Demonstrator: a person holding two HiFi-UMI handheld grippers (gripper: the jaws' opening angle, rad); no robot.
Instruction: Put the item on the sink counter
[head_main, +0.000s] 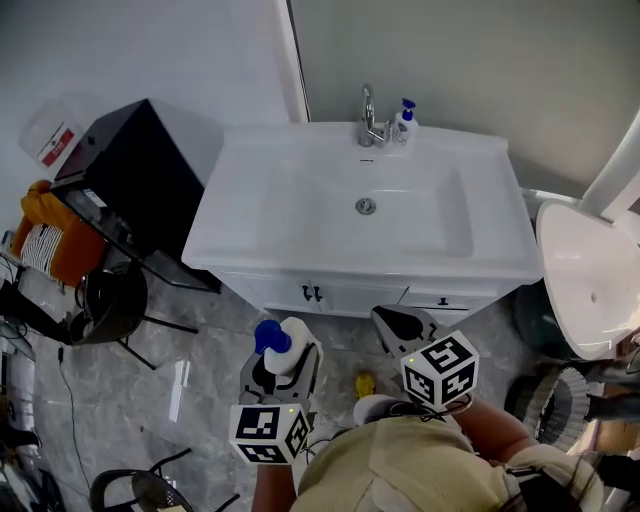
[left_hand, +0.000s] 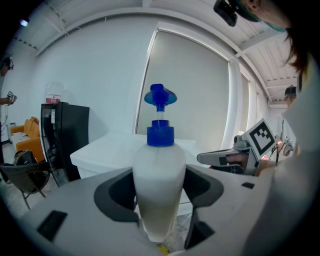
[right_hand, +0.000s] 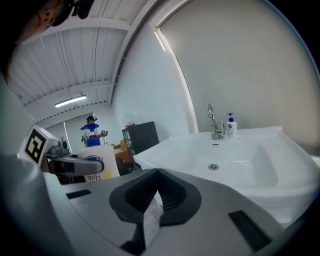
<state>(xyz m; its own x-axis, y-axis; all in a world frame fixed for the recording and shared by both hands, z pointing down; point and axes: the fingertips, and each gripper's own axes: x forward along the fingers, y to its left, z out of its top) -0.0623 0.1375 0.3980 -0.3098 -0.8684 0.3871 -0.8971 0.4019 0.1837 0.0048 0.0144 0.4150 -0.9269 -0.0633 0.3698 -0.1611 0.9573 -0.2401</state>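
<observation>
your left tool (head_main: 281, 365) is gripping the pump bottle (head_main: 290, 340): white body, blue pump head. in the left gripper view the jaws stand wide apart and the dark pads (left_hand: 120, 197) press on both sides of the bottle's lower body. the bottle sits upright between them, pump head on top, nozzle off to one side.

your right tool (head_main: 398, 326) is closed and carries nothing. the right gripper view shows its pad tips meeting, with only a thin slit behind them and floor showing through it.

in the head view the bottle is over the grey floor (head_main: 200, 370), in front of the cabinet doors under the basin. it is not on the sink worktop (head_main: 240, 190) and not touching it. both tools point toward the sink, left one roughly in line with the worktop's left half, right one just beside it, near the cabinet front.

on the worktop: faucet (head_main: 367, 118) at the back edge, and a second small pump bottle (head_main: 404, 122) just beside it on its right. a black cabinet (head_main: 135, 165) stands left of the sink.
</observation>
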